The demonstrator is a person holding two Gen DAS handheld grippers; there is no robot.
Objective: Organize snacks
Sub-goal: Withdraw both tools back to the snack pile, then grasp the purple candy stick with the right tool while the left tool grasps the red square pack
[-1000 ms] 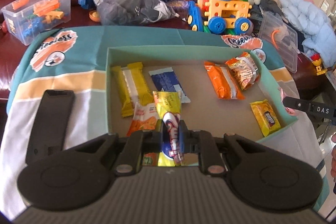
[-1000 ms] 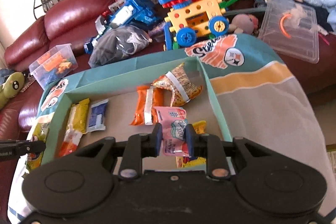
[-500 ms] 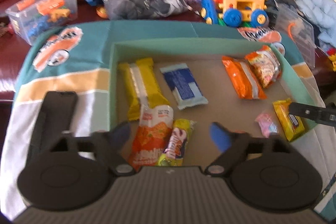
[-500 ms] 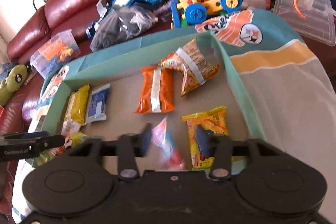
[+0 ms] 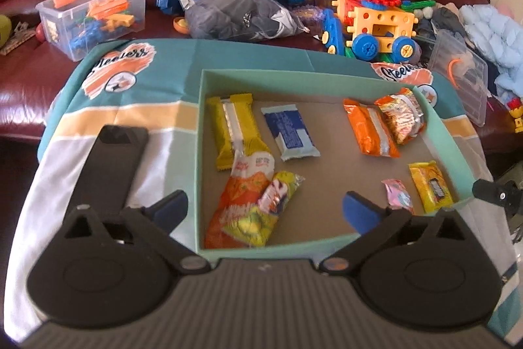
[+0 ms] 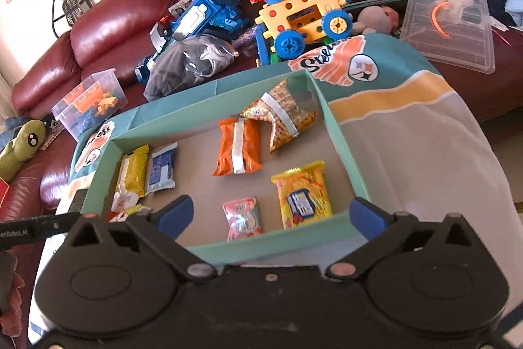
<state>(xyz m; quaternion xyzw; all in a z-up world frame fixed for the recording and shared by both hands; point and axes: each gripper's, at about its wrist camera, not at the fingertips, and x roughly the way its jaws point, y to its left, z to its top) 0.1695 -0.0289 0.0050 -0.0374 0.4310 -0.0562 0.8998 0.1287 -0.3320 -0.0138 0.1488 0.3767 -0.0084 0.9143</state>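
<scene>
A teal box (image 5: 261,247) (image 6: 340,136) on a printed cloth holds several snack packets. My left gripper (image 5: 264,210) is open and empty above the box's near left corner. Just beyond it lie a yellow-green packet (image 5: 278,195) and an orange-white packet (image 5: 238,208). My right gripper (image 6: 271,213) is open and empty above the box's near edge. A small pink packet (image 6: 243,218) (image 5: 397,195) lies below it, beside a yellow packet (image 6: 302,195) (image 5: 430,185). Farther in are an orange packet (image 6: 238,146), a patterned packet (image 6: 281,116), a blue packet (image 5: 289,131) and a yellow bar (image 5: 233,128).
A black phone (image 5: 108,165) lies on the cloth left of the box. Behind on the red sofa are a clear bin of toys (image 5: 93,17), blue and yellow building toys (image 5: 376,22), a grey bag (image 5: 238,18) and a clear lid (image 6: 451,25).
Both grippers have opened and pulled back. The left one let go of the yellow-green packet and the right one let go of the pink packet; both packets now lie in the box.
</scene>
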